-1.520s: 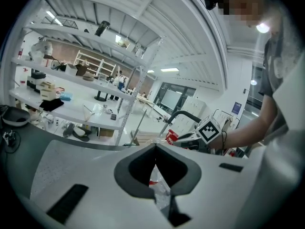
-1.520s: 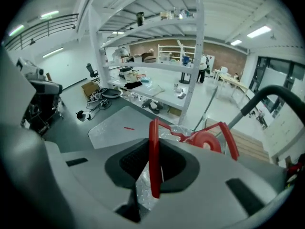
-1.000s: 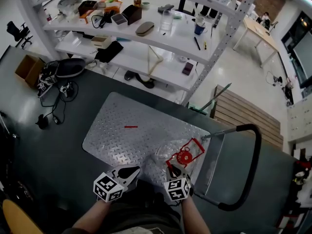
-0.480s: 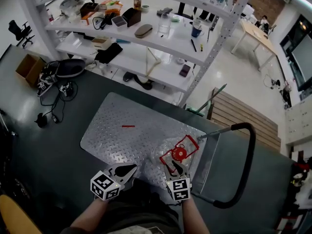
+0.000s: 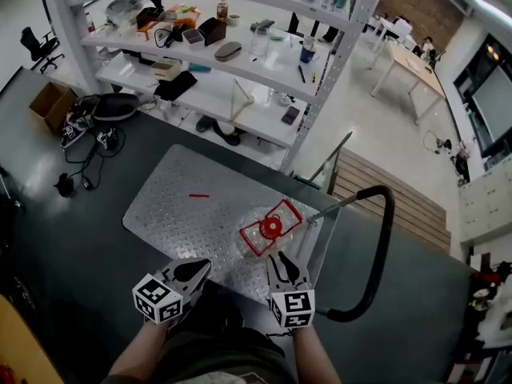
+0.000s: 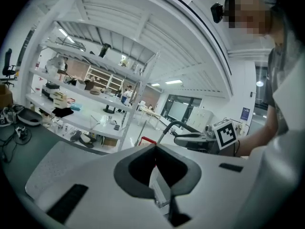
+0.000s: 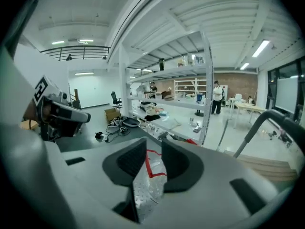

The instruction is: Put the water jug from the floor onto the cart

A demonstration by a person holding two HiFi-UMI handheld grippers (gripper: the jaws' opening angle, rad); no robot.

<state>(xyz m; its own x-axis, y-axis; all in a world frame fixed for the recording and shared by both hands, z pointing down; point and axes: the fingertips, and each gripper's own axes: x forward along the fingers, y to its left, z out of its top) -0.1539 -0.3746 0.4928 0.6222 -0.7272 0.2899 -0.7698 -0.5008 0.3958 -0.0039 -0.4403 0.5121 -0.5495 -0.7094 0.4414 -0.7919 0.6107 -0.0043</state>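
Between the jaws of the right gripper (image 7: pixel 153 144) nothing is clamped. They stand partly apart and are closing. The gap frames the water jug (image 7: pixel 151 171) just past the tips, its red handle and clear wall untouched by either pad. In the head view this gripper (image 5: pixel 280 261) sits just behind the jug on the person's side, close to it but apart.

To its left, the left gripper (image 6: pixel 153 148) has its tips together and holds nothing. It hangs near the cart's front edge (image 5: pixel 192 269), well clear of the jug.

Seen from above, the jug (image 5: pixel 266 230) stands on the cart (image 5: pixel 172 206), cap and red handle facing up, so it looks upright. It is on the right part of the metal deck, toward the end with the black push bar (image 5: pixel 382 238). A small red stick (image 5: pixel 198 195) lies farther out on the deck, well apart from the jug. White shelves (image 5: pixel 240 66) stand beyond the cart.

By my reading the placing itself is done, and what remains is getting clear cleanly. The right gripper should draw straight back along its own line, low and slow, so that neither jaw hooks the red handle and tips the jug. It is also worth checking that the jug sits flat on the ridged plate and not too near the deck's edge.
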